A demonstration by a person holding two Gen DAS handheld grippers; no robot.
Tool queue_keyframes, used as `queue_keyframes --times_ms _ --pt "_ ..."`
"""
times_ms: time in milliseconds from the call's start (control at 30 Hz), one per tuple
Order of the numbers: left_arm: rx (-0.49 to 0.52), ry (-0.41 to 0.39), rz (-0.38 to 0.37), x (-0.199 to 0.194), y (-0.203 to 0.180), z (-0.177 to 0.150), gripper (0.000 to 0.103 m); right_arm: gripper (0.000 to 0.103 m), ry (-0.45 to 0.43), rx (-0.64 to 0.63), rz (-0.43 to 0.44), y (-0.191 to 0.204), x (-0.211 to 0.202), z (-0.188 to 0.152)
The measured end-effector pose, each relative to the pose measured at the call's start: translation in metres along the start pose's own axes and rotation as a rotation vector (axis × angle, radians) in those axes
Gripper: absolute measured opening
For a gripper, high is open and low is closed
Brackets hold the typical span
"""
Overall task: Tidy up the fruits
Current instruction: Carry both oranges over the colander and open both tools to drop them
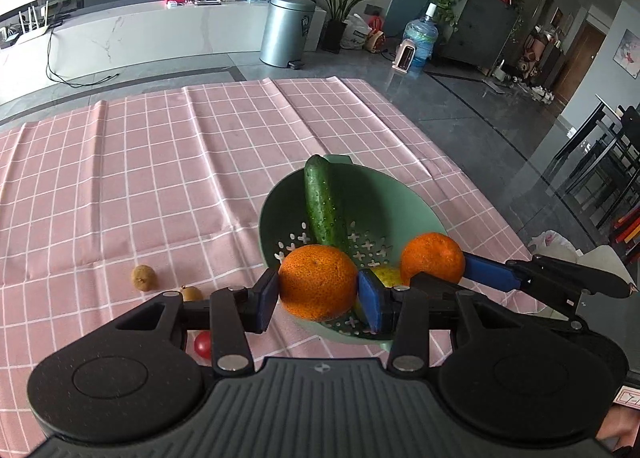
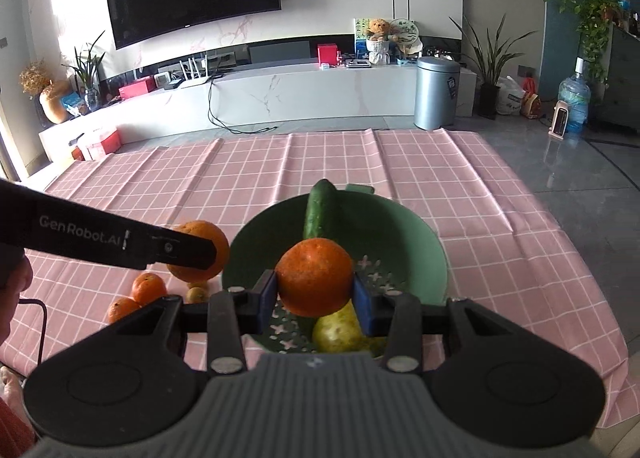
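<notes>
Left gripper (image 1: 318,290) clamps an orange (image 1: 318,282) just above the near rim of the green colander (image 1: 280,197); right gripper (image 2: 315,290) clamps a second orange (image 2: 314,278) over the basin, so the right looks nearer a drop. Inside lie a cucumber (image 1: 322,201), long axis pointing away, and a pear (image 2: 340,332). Colander sits on a pink checked tablecloth (image 1: 140,177); living room beyond.

Soft daylight from the left — window glare, sharp focus, fisheye-bent edges, dark corners.
</notes>
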State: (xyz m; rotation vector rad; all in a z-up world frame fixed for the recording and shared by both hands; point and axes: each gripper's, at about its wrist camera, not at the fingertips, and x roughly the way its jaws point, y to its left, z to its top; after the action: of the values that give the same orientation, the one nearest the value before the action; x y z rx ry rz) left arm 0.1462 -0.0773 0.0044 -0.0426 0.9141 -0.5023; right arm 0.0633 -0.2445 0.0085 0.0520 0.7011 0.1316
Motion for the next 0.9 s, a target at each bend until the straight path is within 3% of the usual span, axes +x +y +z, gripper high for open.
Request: queue_keyframes --times_ms 267,500,700,900 --pt "0.047 0.087 0.02 0.043 -0.007 0.012 0.049 0.037 0.083 0.023 -0.014 -0.031 0.044 0.015" --pt "0.155 0.147 0.117 0.064 -0.019 0.01 0.049 0.037 0.153 0.056 0.003 -0.041 0.075 0.021" --pt "0.216 0.175 0.15 0.077 -0.024 0.008 0.049 0.037 0.203 0.067 -0.001 -0.046 0.094 0.018" --pt "0.178 0.177 0.125 0.08 -0.017 0.009 0.051 0.039 0.215 0.083 0.005 -0.049 0.098 0.016"
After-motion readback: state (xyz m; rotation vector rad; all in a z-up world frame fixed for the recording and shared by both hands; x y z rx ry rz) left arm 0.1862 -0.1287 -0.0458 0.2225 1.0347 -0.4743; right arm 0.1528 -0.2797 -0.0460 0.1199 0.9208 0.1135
